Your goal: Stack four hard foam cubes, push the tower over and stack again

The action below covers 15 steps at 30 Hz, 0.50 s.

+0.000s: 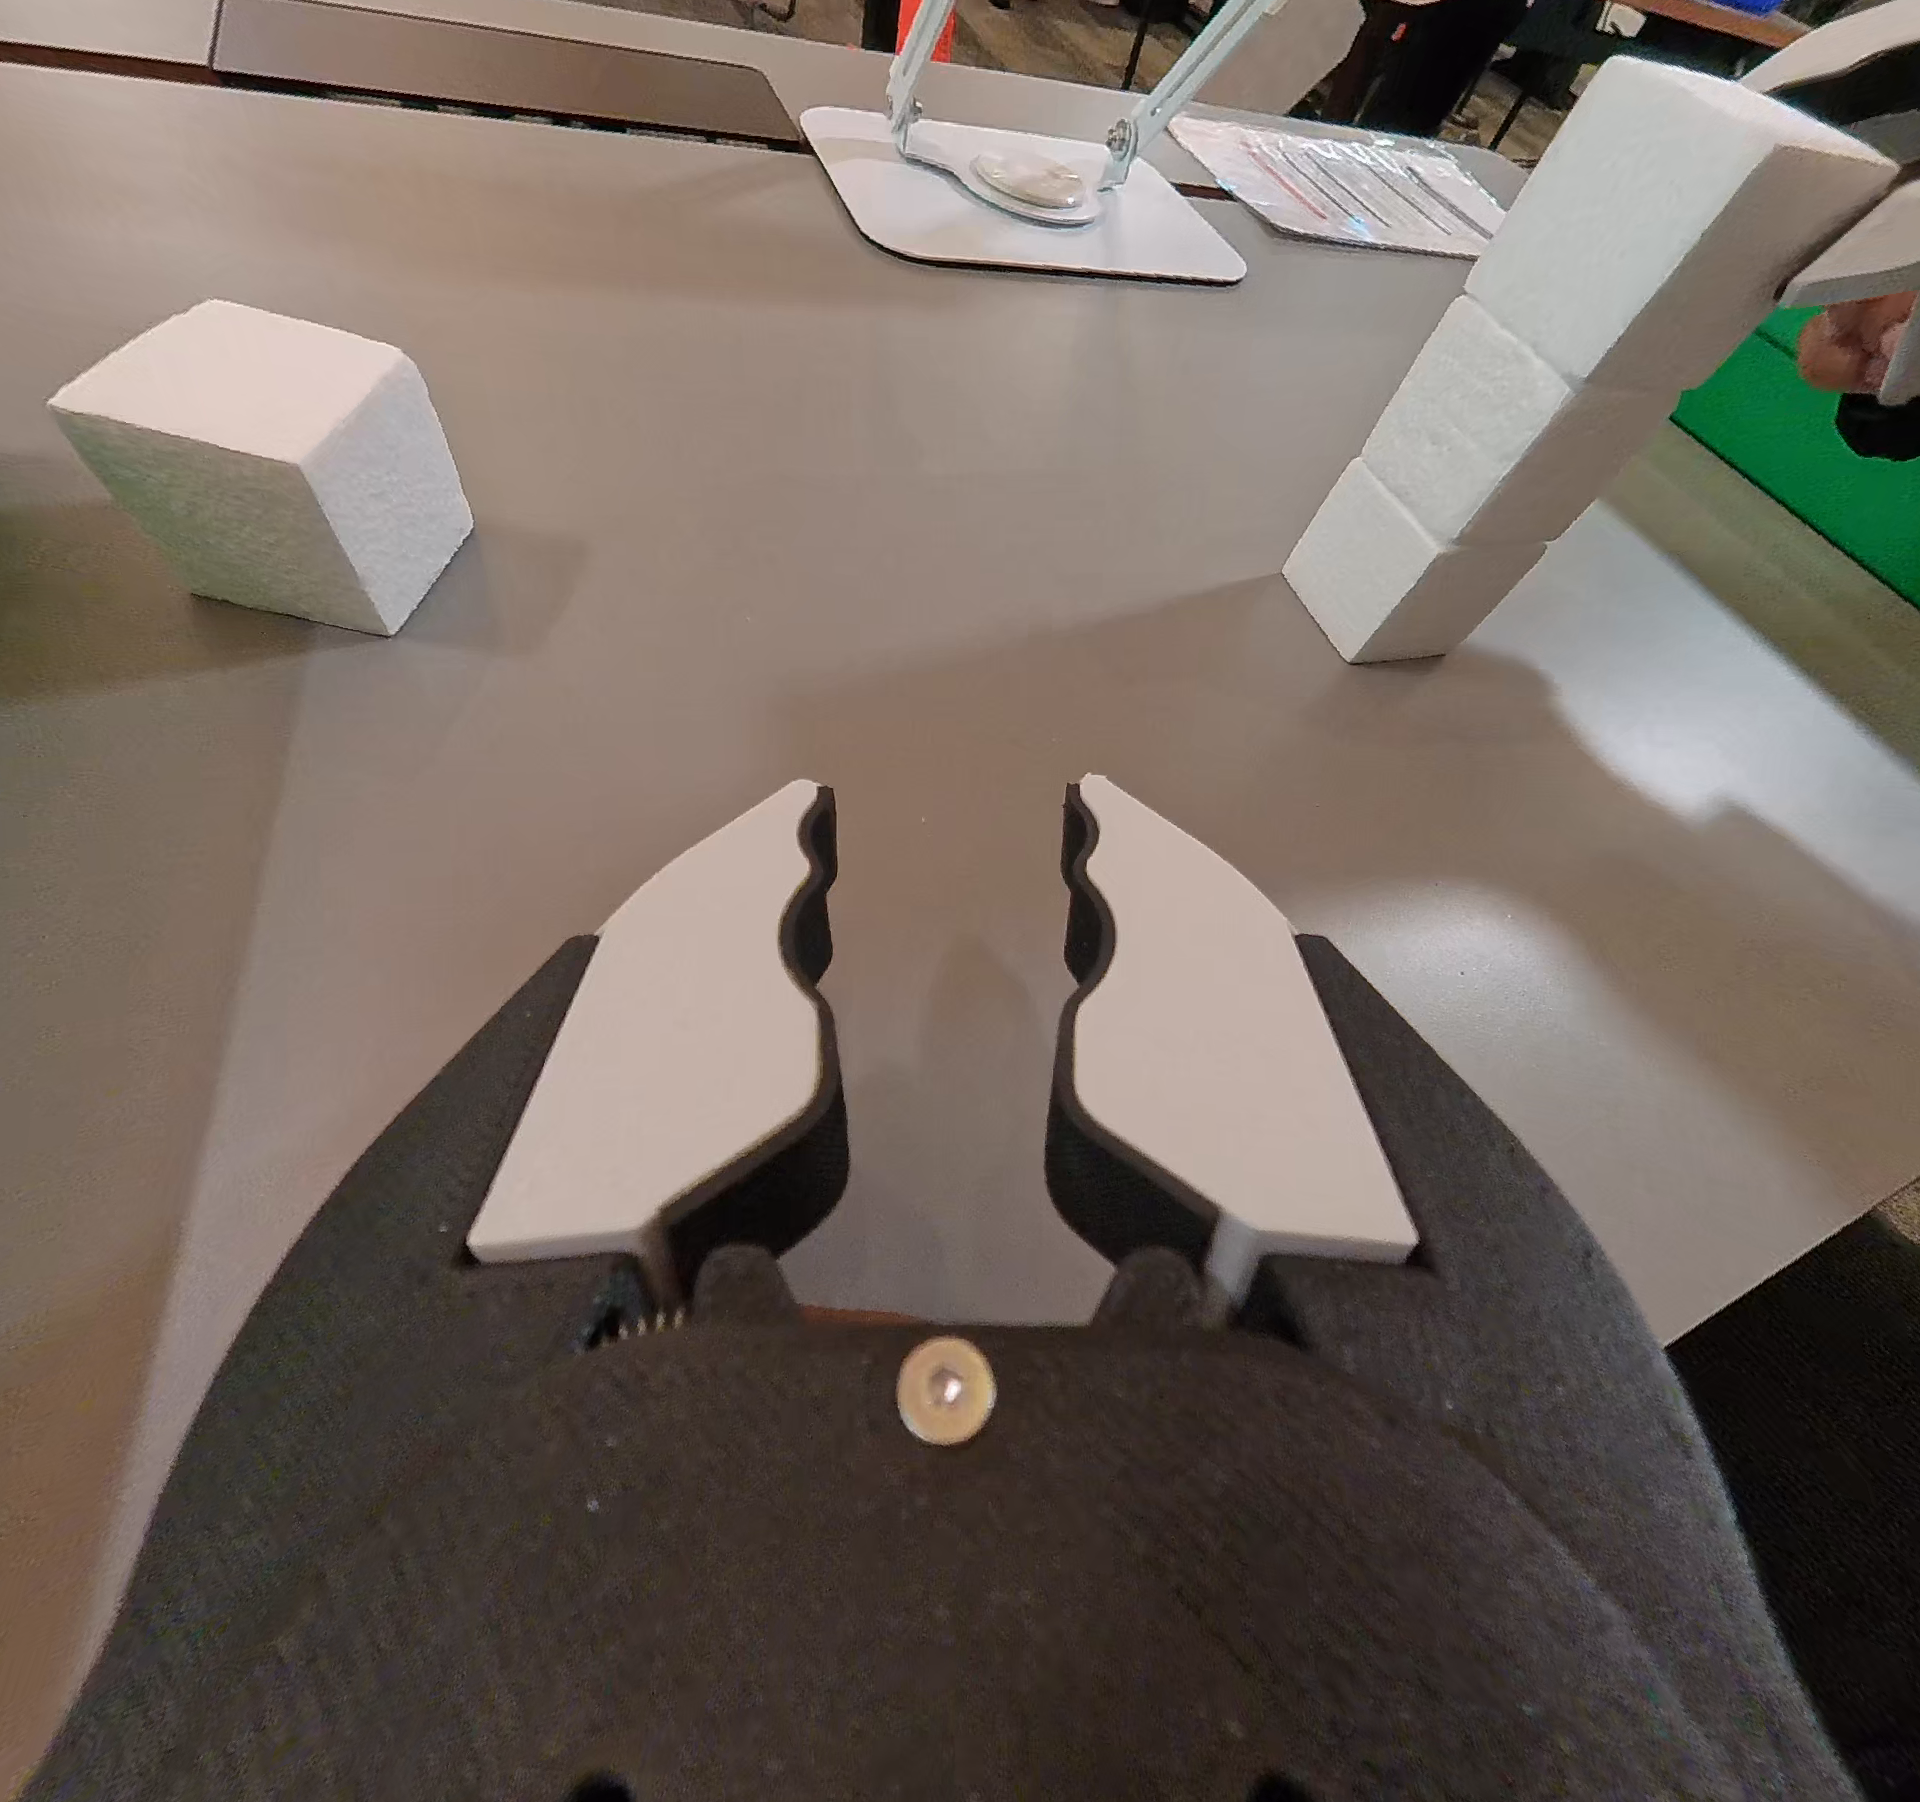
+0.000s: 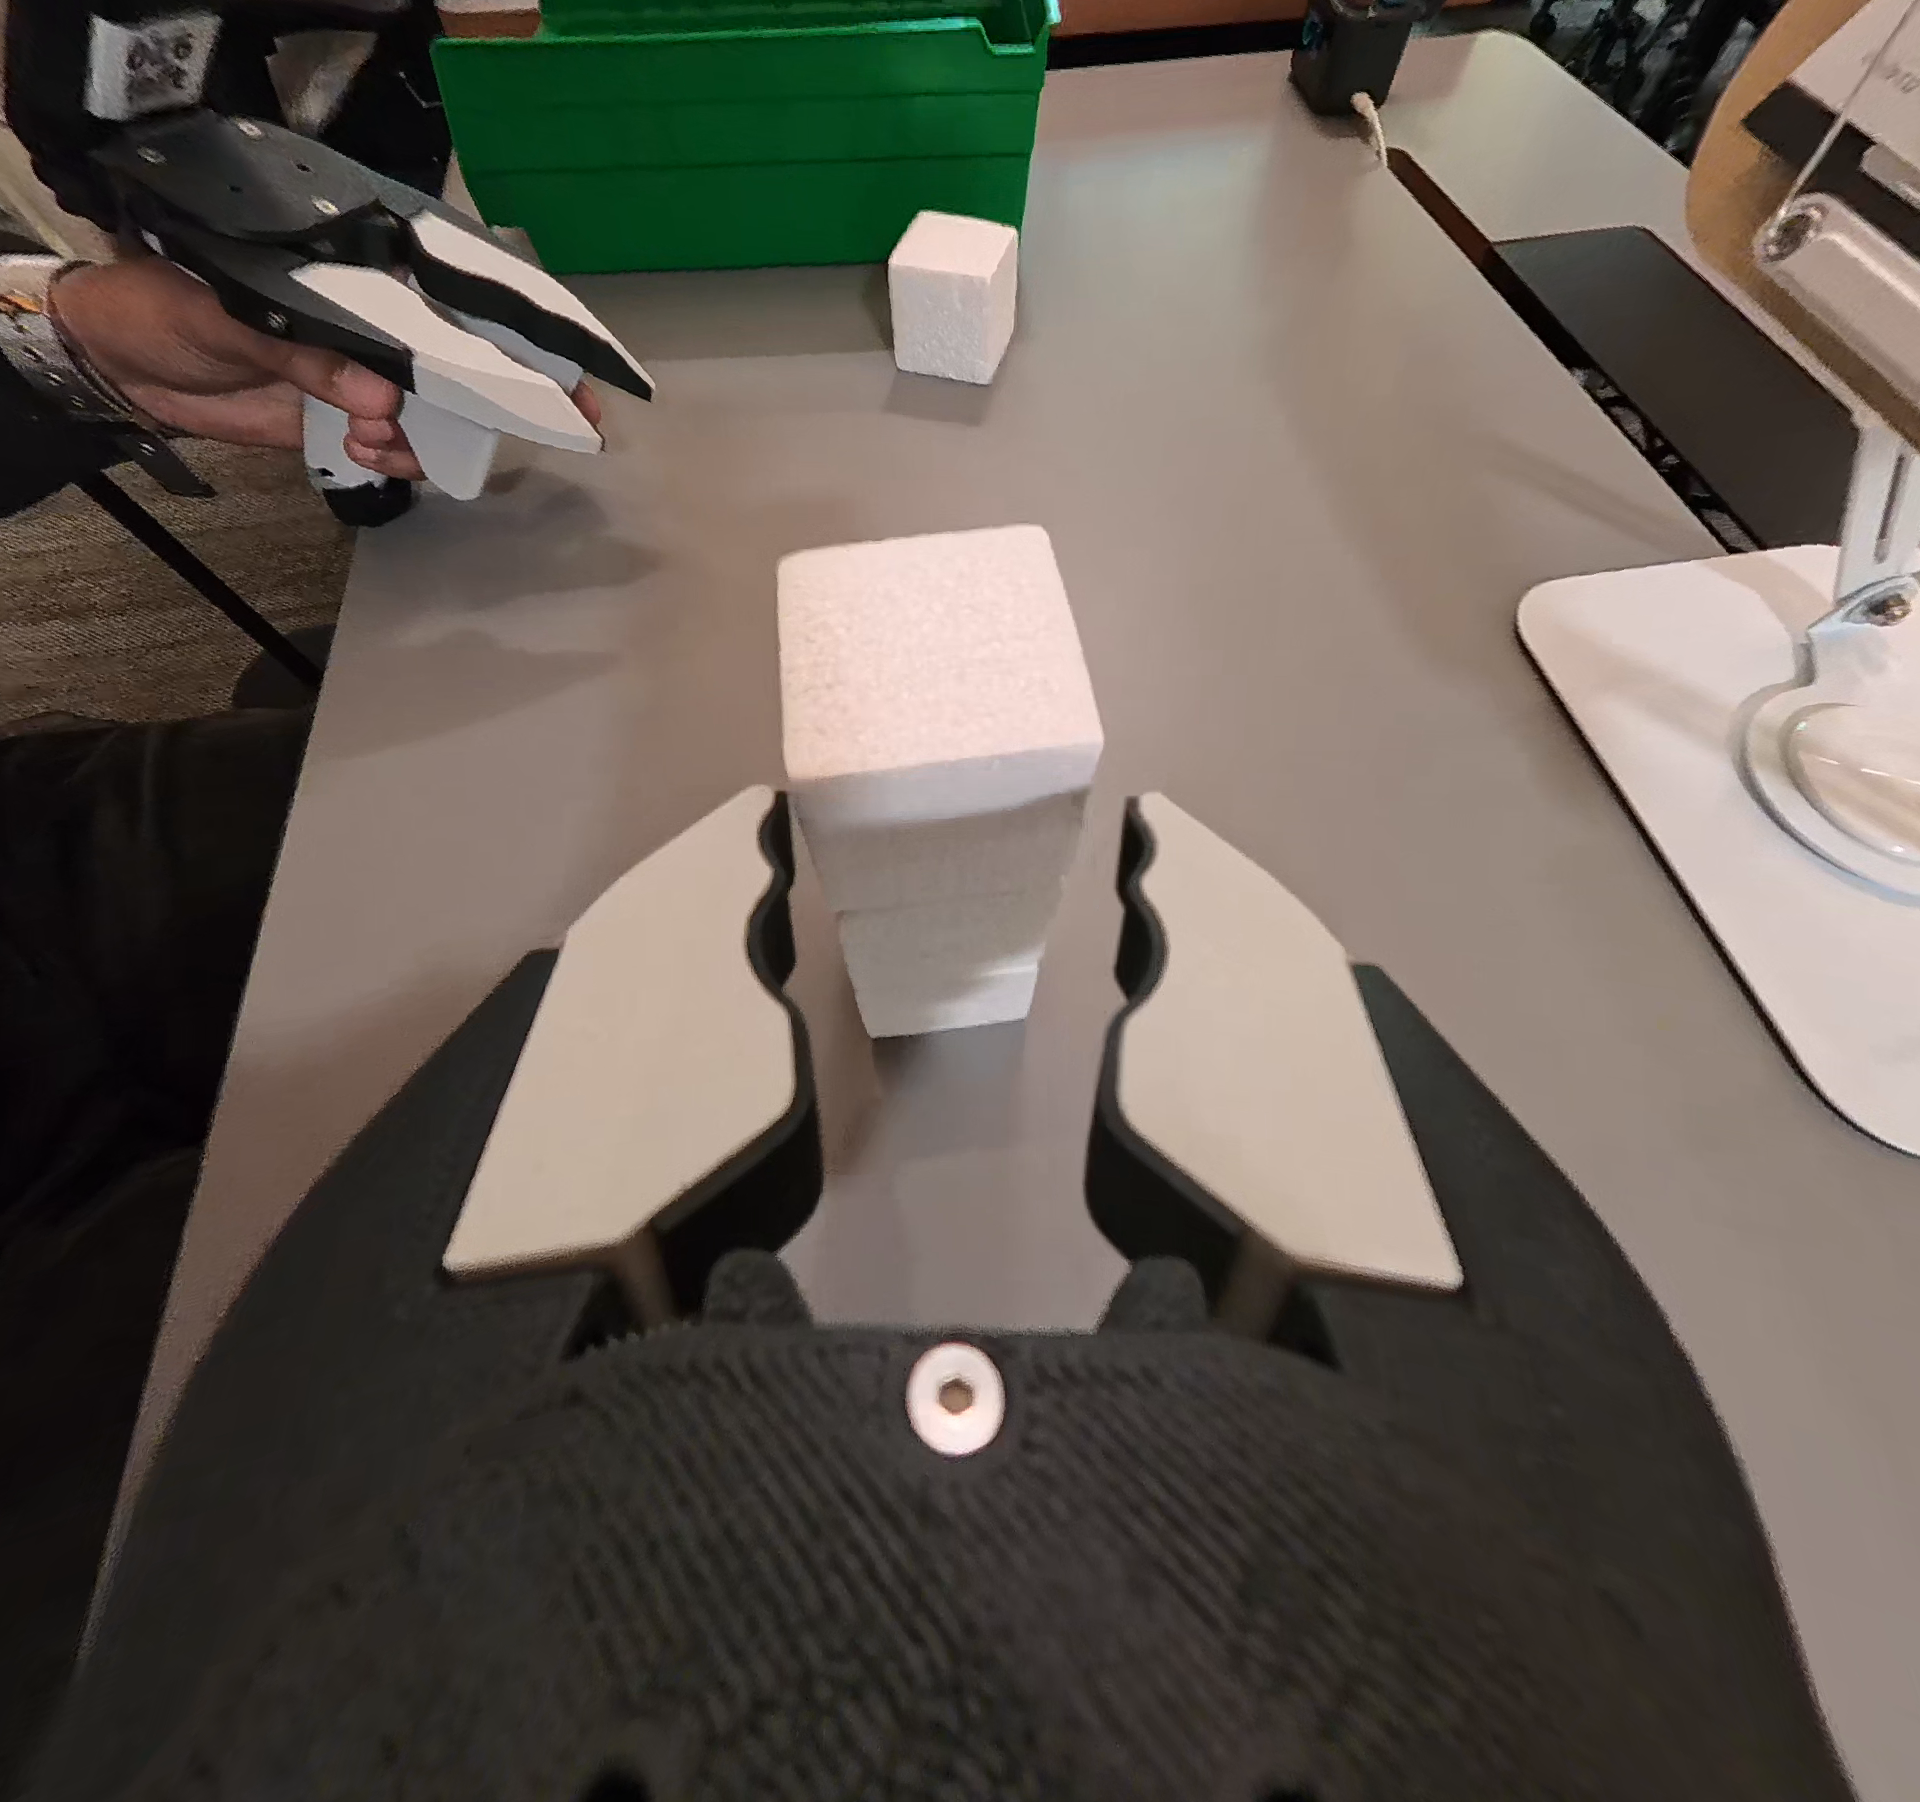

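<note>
Green bin (image 2: pixel 748 90) — lone foam cube (image 2: pixel 951 298) before it.

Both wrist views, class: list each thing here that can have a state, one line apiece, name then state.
left gripper: open, empty, above bare table.
right gripper: open, its fingers either side of the stack; contact unclear.
foam block stack: three blocks, upright on the grey table.
lone foam block: resting on the table, apart from the stack, before the bin.
green bin: upright, open-topped; contents not visible.
</note>
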Tool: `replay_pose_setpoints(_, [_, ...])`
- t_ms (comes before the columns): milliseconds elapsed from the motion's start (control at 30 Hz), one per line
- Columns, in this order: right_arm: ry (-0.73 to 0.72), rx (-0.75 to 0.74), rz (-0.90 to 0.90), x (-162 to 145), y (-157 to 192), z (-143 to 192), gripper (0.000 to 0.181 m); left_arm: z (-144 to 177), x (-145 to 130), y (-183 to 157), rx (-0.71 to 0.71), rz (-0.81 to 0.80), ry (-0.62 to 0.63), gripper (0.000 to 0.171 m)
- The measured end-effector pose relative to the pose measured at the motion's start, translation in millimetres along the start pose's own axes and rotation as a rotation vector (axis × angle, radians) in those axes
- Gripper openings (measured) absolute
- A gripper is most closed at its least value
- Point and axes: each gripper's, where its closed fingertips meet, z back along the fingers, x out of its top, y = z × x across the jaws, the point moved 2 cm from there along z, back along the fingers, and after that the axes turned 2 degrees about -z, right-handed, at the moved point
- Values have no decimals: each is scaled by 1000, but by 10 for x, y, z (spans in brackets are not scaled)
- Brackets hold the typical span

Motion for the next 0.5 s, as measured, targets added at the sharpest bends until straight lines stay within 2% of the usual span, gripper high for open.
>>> replay_pose_setpoints(200, [54,-43,7,-86,-35,-27,70,2,0,4,3,-1,0,42])
replay_pose_setpoints(300, [69,-101,15,-73,-107,88,74,8,9,16,8,1,-4,42])
replay_pose_setpoints(367, [7,-132,10,74,-129,250,76,15,22,36,18,7,-11,42])
replay_pose_setpoints(500, [-221,-170,8,649,20,567,80,42,69,118,51,35,-39,42])
